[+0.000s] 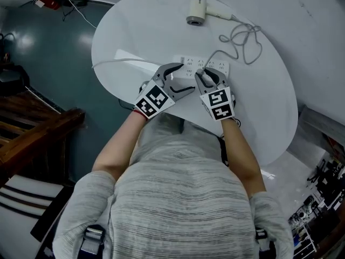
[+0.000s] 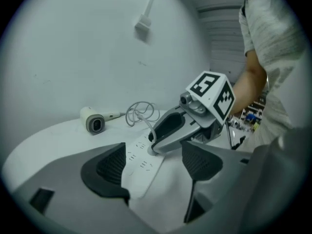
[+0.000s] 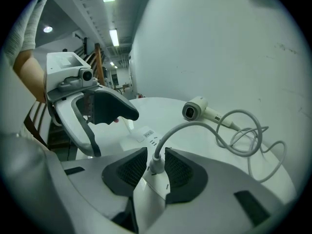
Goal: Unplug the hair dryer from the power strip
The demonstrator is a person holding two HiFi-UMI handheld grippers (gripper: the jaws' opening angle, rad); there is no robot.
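A white power strip (image 1: 200, 65) lies on the round white table (image 1: 269, 107). The white hair dryer (image 1: 197, 9) rests at the far edge, and its grey cord (image 1: 245, 39) loops back to a plug (image 3: 156, 163) seated in the strip. My right gripper (image 3: 155, 171) straddles that plug; its pads stand close on either side, with a thin gap on the left, so it is open. My left gripper (image 2: 156, 167) hangs open over the strip's near end (image 2: 141, 165), with nothing pressed between its pads. In the head view the left gripper (image 1: 183, 79) and the right gripper (image 1: 211, 79) sit side by side.
The strip's own thin cable (image 1: 118, 62) runs left off the table. A dark floor and wooden furniture (image 1: 32, 134) lie to the left, and a white wall rises behind the table. The right side of the tabletop is bare.
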